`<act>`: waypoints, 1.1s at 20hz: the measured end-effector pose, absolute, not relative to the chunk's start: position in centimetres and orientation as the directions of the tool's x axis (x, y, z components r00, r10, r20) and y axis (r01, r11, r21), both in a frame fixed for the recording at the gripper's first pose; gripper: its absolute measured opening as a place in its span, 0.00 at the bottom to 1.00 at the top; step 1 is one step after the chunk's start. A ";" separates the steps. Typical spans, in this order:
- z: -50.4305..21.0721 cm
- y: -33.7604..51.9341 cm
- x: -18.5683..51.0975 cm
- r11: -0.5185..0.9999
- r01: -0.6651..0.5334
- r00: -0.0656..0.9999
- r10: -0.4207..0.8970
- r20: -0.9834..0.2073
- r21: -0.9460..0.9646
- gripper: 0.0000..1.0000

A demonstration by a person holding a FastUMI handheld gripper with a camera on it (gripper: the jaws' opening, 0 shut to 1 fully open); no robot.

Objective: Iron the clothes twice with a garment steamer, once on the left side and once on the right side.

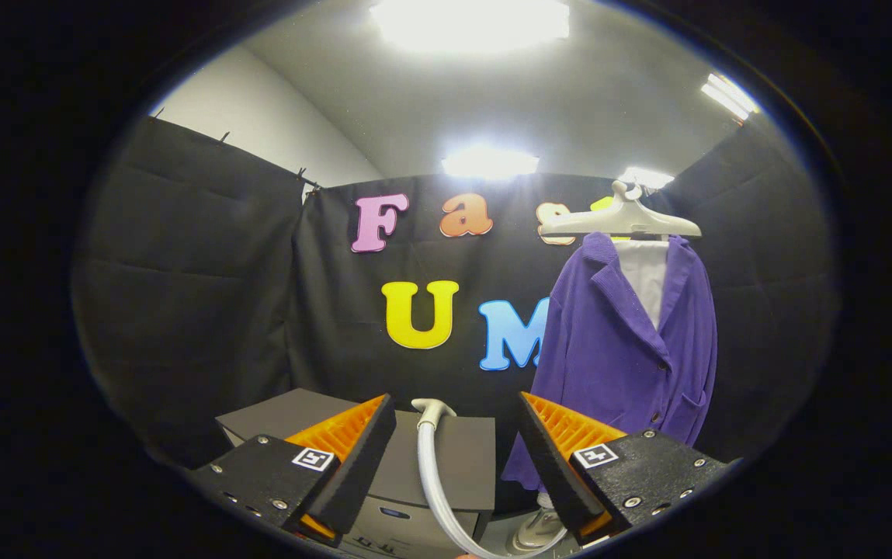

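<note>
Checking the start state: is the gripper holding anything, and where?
Nothing held: the gripper is open, the curved white steamer hose running untouched between its fingers.

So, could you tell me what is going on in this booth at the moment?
A person is holding a handheld gripper, and its fingers are open with nothing between them. Just ahead, between the fingers, a pale steamer hose curves up from below to the steamer's grey box. Beyond the fingers, a purple jacket over a white shirt hangs on a pale hanger. The steaming does not look to have begun.
</note>
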State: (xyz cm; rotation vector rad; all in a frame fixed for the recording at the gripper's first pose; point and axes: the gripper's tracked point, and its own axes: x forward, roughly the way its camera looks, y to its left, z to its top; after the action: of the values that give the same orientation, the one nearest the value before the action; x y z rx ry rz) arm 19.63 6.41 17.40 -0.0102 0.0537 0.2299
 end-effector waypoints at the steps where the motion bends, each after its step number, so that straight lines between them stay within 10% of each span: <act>1: 17.1 6.7 20.7 0.971 -0.238 0.968 0.237 -0.080 0.001 0.95; 22: 10.7 13.5 41.9 0.905 -0.304 0.765 0.418 -0.489 0.298 0.95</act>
State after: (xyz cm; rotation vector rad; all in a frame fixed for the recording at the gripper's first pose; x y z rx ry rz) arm 41.89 13.48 10.73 0.2064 0.5780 0.3955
